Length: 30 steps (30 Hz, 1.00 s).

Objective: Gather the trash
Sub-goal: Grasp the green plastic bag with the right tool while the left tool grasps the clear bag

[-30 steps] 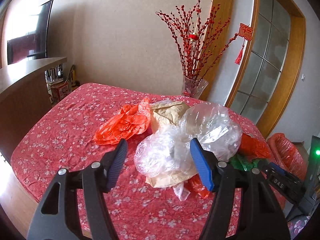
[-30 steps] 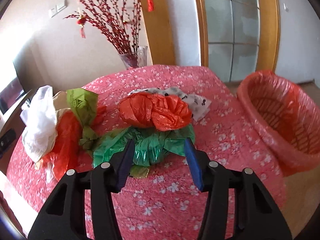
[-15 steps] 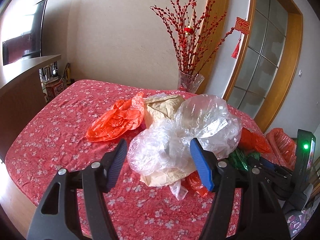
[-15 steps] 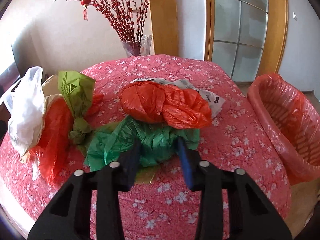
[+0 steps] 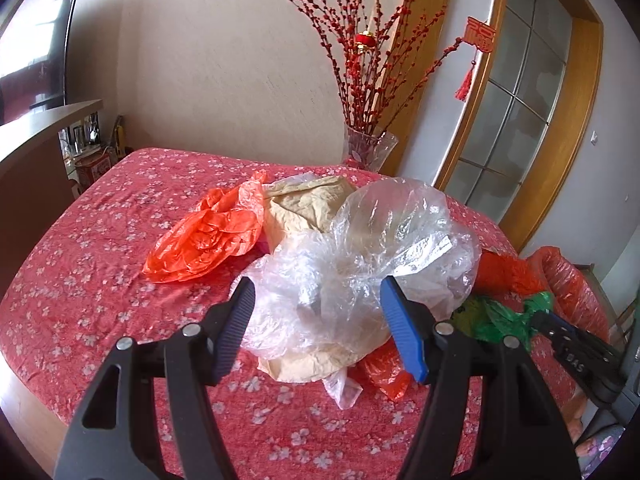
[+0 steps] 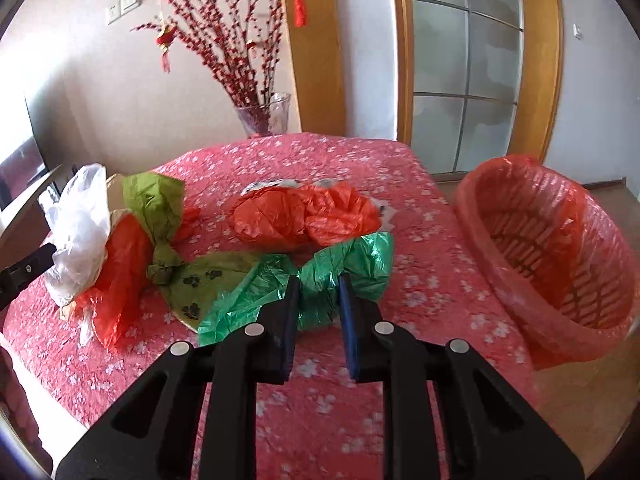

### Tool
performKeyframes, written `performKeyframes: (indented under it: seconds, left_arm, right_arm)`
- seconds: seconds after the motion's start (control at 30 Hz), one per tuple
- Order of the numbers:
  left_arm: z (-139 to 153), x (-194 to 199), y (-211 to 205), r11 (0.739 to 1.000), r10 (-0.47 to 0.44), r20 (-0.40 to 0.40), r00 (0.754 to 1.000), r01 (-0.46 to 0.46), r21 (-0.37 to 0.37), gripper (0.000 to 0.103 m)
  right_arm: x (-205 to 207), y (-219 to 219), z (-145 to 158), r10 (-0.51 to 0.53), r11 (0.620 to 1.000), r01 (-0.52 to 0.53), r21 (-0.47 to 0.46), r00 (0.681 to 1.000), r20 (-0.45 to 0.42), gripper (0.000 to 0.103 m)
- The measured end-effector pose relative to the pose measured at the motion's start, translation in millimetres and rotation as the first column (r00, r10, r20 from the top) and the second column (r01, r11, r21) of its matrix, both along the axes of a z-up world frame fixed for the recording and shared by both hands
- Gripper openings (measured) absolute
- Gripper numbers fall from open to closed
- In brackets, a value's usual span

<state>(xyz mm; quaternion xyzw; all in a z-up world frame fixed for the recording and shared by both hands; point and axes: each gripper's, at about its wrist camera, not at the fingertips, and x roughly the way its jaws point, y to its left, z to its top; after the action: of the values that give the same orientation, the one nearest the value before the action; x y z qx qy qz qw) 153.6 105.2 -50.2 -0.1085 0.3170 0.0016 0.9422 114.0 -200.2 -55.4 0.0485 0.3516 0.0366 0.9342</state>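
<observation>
Your right gripper [image 6: 317, 294] had just been closing, and its jaws had come together on the green bag [image 6: 320, 276], which sat pinched between the pads on the red cloth [image 6: 420, 264]; a second ago that bag lay loose ahead of wide jaws. Your left gripper [image 5: 318, 312] had crept closer to the clear bag [image 5: 360, 264] but stood apart, its pads on either side of the plastic and not pressing it. You were at the pick-up step for the green bag, so the next move looked like a lift and a swing right to the basket [image 6: 552, 264], keeping the grip tight because thin film slips and trails. That basket, lined with a red bag, stood just off the table's right edge and looked empty. Every other piece was on the cloth: the orange bag [image 6: 304, 220] just behind the green one, and the clear bag on top of the paper [image 5: 308, 204].
</observation>
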Motion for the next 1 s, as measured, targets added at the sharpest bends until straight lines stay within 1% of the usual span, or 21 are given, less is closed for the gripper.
performKeyframes:
  seconds: [0.2,0.23,0.27,0.3,0.37,0.4,0.43,0.47,0.63,0.87,1.0]
  left_arm:
    - [-7,5,18,0.998,0.019,-0.038,0.999,-0.021,-0.063,0.063]
    - [-10,5,19,0.997,0.016,-0.046,0.999,-0.019,-0.074,0.06]
    - [-12,6,20,0.996,0.012,-0.053,0.999,-0.017,-0.084,0.053]
    - [-16,8,21,0.995,0.005,-0.067,0.998,-0.012,-0.102,0.05]
    - [-21,10,22,0.991,-0.003,-0.084,0.996,-0.008,-0.131,0.037]
    - [-24,12,22,0.99,-0.008,-0.092,0.996,-0.005,-0.144,0.034]
    - [-25,13,22,0.988,-0.012,-0.097,0.995,-0.003,-0.152,0.025]
    - [-26,13,22,0.988,-0.013,-0.097,0.995,-0.002,-0.156,0.021]
    - [-18,1,23,0.987,-0.007,-0.06,0.998,-0.003,-0.159,0.016]
    - [7,-11,19,0.989,0.0,0.009,1.0,0.001,-0.151,0.015]
    - [23,-17,13,0.987,-0.01,0.046,0.999,0.018,-0.159,0.015]
  right_arm:
    - [-5,-20,5,-0.038,0.999,0.038,0.015,0.999,0.011,0.02]
    - [-5,-22,5,-0.041,0.999,0.041,0.016,0.999,0.012,0.02]
    - [-5,-24,5,-0.045,0.999,0.045,0.018,0.999,0.013,0.02]
    - [-5,-25,6,-0.048,0.999,0.048,0.019,0.999,0.014,0.02]
    - [-6,-28,6,-0.053,0.998,0.053,0.019,0.998,0.015,0.02]
    - [-7,-29,6,-0.056,0.998,0.055,0.016,0.998,0.017,0.02]
    - [-8,-30,7,-0.057,0.998,0.056,0.016,0.998,0.018,0.02]
    - [-9,-31,7,-0.058,0.998,0.057,0.015,0.998,0.019,0.02]
    - [-14,-38,13,-0.066,0.998,0.065,0.014,0.997,0.034,0.02]
    - [-20,-48,25,-0.083,0.996,0.081,0.023,0.994,0.065,0.02]
    - [-24,-58,30,-0.102,0.995,0.1,0.03,0.991,0.081,0.02]
